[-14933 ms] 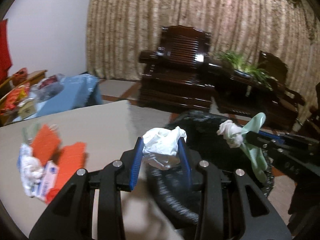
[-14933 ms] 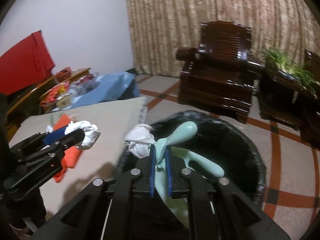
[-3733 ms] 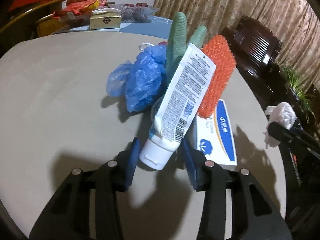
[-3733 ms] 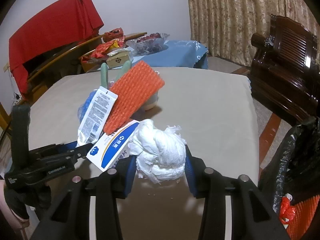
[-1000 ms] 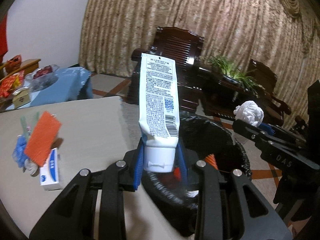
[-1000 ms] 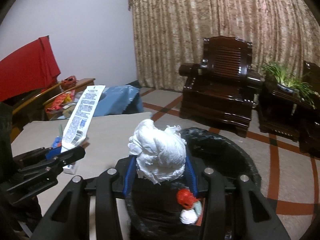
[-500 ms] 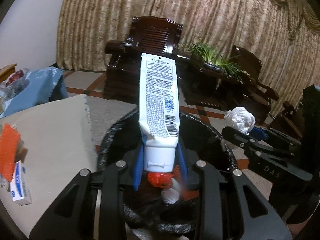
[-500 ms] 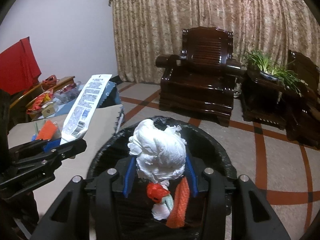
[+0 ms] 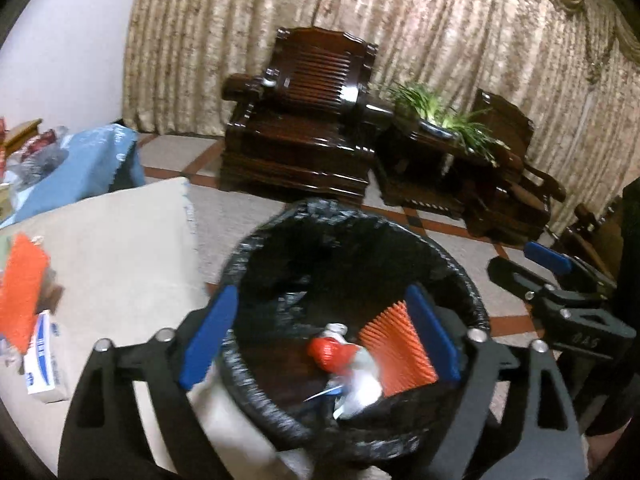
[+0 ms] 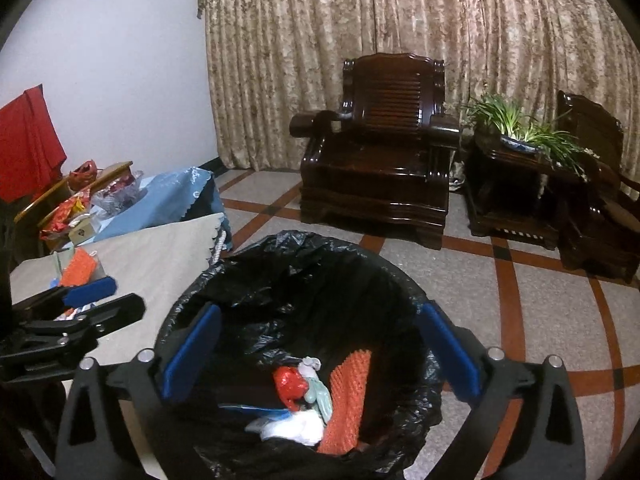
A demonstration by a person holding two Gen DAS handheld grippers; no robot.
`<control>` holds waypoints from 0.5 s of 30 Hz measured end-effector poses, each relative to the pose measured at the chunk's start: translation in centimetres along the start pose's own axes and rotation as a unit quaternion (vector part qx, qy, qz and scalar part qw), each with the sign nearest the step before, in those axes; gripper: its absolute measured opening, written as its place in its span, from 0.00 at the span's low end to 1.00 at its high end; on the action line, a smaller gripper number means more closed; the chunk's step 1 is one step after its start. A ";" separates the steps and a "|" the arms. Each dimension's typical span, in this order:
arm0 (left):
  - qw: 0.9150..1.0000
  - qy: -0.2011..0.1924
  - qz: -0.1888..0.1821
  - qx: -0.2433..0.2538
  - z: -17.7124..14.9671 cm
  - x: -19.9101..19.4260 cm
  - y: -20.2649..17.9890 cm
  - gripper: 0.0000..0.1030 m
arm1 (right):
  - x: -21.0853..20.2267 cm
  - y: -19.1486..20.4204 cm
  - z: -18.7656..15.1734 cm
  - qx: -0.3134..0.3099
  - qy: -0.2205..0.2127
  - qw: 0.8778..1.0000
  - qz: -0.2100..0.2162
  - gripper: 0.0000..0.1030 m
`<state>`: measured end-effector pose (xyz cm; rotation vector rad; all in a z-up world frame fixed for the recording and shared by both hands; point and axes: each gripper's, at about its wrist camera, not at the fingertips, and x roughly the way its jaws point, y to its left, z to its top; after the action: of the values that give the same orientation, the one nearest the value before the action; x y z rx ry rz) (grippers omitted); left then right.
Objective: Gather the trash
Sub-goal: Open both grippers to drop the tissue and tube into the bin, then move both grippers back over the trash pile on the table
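Both grippers hang over the black-lined trash bin (image 10: 304, 280), pointing down into it. The left gripper (image 9: 320, 332) has its jaws swinging wide apart with nothing between the blue pads, and the right gripper (image 10: 320, 356) is opening the same way, equally empty. Down at the bottom of the bin, below both sets of jaws, lies the collected trash: an orange ribbed pad (image 10: 348, 400) leaning against the liner, a red crumpled wrapper (image 10: 289, 386), a pale green glove (image 10: 320, 394) and something white (image 10: 296, 426), perhaps tissue, too blurred to be sure. Left of the bin, on the beige table (image 9: 120, 248), another orange pad (image 9: 20, 280) and a white-and-blue box (image 9: 40, 356) still wait.
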<state>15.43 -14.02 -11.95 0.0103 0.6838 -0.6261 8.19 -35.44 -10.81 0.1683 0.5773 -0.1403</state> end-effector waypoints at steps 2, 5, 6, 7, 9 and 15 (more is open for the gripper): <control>1.000 -0.004 0.013 -0.005 -0.2 -1.0 1.0 0.87 | -0.2 0.5 0.0 0.001 -0.001 1.000 0.005 0.94; 0.999 -0.013 0.037 -0.016 -0.3 -2.8 2.4 0.88 | -0.4 1.8 -0.1 -0.001 -0.002 1.000 0.019 0.94; 0.999 -0.015 0.044 -0.019 -0.5 -3.5 2.8 0.89 | -0.4 2.5 -0.1 -0.004 -0.002 1.000 0.025 0.94; 0.998 -0.018 0.052 -0.021 -0.6 -4.0 3.2 0.89 | -0.4 3.0 -0.1 -0.006 -0.002 1.000 0.030 0.94; 0.997 -0.022 0.075 -0.025 -1.0 -5.3 4.5 0.90 | -0.4 4.2 -0.1 -0.013 -0.002 0.999 0.042 0.94; 0.990 -0.028 0.127 -0.049 -2.3 -8.8 8.3 0.90 | 0.1 8.4 -0.2 -0.035 0.002 0.997 0.070 0.94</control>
<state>13.32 -1.99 -10.06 -0.0115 0.6448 -0.3469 9.62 -27.15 -10.02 0.1401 0.5725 0.0169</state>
